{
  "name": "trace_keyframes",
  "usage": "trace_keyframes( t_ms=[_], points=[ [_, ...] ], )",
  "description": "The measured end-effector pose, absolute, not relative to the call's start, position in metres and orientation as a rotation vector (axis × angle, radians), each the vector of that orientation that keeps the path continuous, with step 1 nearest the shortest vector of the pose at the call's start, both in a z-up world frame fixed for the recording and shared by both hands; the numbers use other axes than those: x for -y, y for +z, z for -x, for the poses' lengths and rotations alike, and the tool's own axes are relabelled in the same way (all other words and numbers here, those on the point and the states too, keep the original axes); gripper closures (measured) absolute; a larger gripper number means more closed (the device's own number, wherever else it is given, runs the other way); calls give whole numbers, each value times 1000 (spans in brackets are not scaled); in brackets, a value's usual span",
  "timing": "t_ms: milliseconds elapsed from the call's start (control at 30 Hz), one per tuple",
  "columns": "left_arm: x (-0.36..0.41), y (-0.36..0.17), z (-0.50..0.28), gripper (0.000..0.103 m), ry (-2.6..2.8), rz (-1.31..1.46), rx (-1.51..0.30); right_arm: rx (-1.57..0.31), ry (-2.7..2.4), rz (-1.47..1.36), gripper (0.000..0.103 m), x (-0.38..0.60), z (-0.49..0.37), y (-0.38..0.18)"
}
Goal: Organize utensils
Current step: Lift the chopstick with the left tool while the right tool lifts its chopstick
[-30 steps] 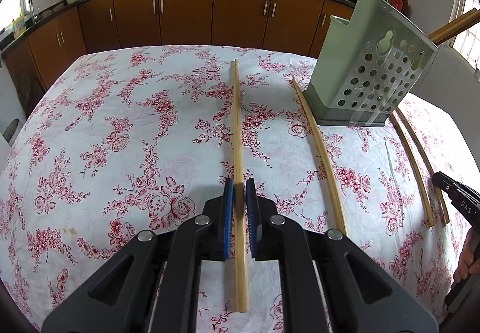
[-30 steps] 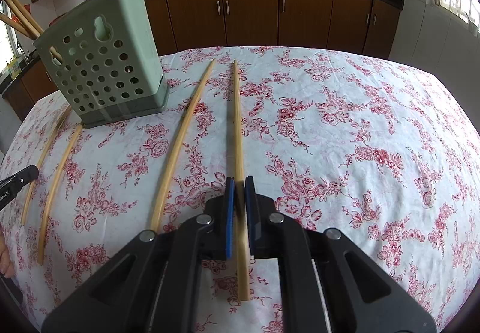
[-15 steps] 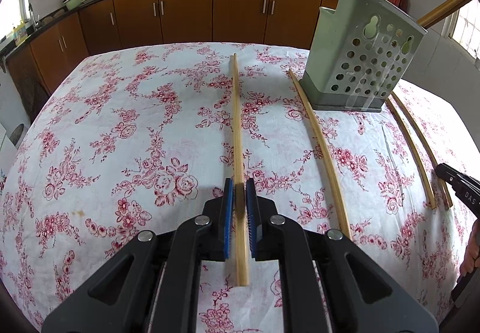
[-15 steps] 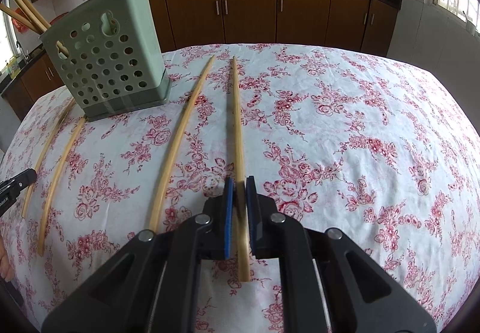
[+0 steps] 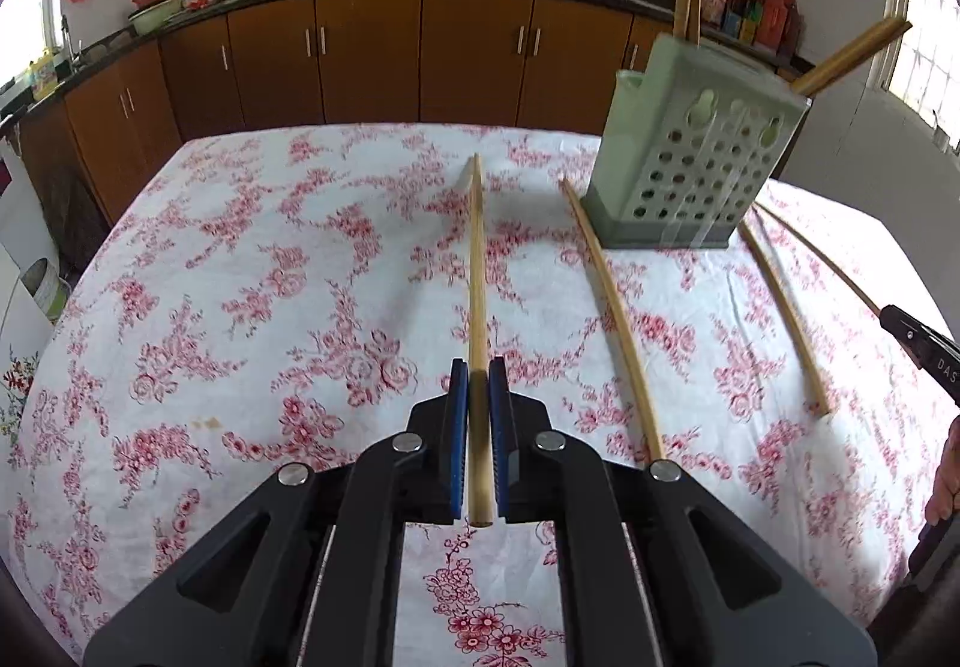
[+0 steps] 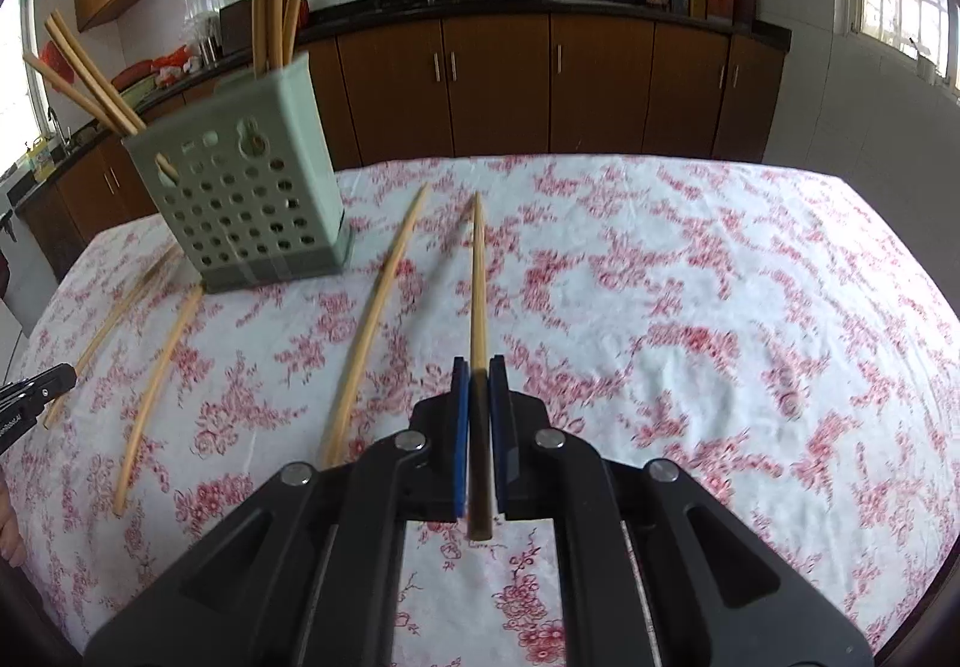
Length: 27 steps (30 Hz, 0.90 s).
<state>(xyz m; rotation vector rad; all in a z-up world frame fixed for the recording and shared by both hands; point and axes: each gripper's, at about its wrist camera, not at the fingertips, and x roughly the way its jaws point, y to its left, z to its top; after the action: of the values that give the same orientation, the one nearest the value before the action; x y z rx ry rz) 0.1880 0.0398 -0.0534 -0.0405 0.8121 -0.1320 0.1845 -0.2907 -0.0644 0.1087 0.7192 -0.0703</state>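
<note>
My left gripper point(image 5: 478, 374) is shut on a long bamboo chopstick point(image 5: 477, 259), held lifted above the floral tablecloth and pointing away. My right gripper point(image 6: 478, 371) is shut on another bamboo chopstick point(image 6: 478, 277), also lifted. A pale green perforated utensil holder point(image 5: 696, 169) stands on the table with several chopsticks upright in it; it also shows in the right wrist view point(image 6: 240, 205). Loose chopsticks lie on the cloth: one left of the holder point(image 5: 612, 313) and two right of it point(image 5: 783, 307), seen too in the right wrist view point(image 6: 375, 319).
The table point(image 5: 240, 307) has a white cloth with red flowers. Brown kitchen cabinets point(image 5: 372, 60) and a counter with woks stand behind it. The right gripper's tip shows at the left view's right edge point(image 5: 921, 352); the left gripper's tip at the right view's left edge point(image 6: 30, 403).
Both grippers have risen with their chopsticks, lifting them off the cloth; the table and holder now look farther and lower in both views.
</note>
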Motion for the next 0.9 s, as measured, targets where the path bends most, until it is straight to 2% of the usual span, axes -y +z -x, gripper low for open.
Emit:
trace_keyframes(
  t_ms=[400, 900],
  points=[
    [-65, 41, -183, 96, -144, 207, -575, -468, -98, -175, 95, 317, -169, 21],
    [-64, 61, -180, 96, -157, 181, -525, -395, -55, -169, 95, 311, -166, 52]
  ],
)
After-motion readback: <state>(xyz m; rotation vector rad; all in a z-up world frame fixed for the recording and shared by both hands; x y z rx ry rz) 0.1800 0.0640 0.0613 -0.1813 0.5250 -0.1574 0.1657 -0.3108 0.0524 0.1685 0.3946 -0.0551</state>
